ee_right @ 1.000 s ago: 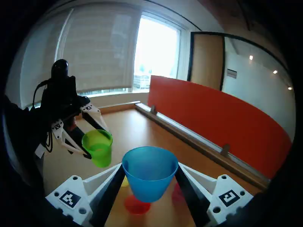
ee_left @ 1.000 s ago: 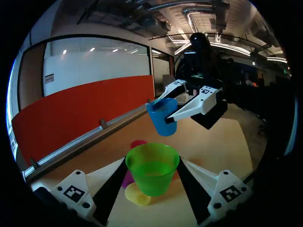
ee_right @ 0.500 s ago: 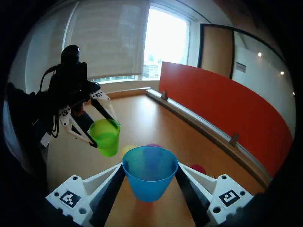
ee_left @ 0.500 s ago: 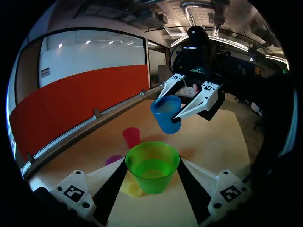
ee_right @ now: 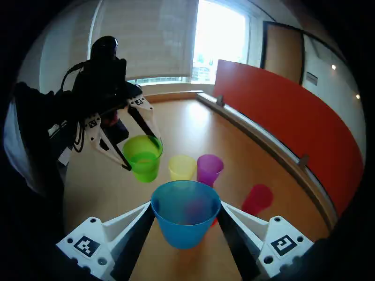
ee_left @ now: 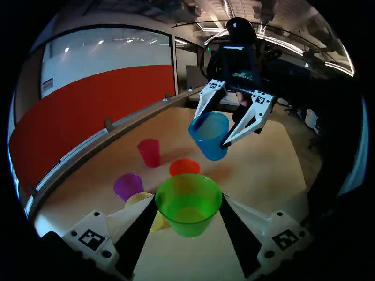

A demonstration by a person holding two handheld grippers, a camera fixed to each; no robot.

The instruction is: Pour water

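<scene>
— Where's the cup?
— The translucent green plastic cup (ee_left: pixel 188 208) is pinched in the jaws of the left gripper (ee_left: pixel 188 202), above the wooden table (ee_left: pixel 265 164). The right gripper (ee_right: pixel 185 211) pinches a blue plastic cup (ee_right: pixel 185 225) likewise.
— Handling?
— Probably light, thin, squashy; hold mid-wall, gently.

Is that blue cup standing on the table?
No, the blue cup is clamped between the fingers of the right claw, in the air above the table.

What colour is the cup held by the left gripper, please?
Green cup; it shows best in the left gripper view.
</scene>
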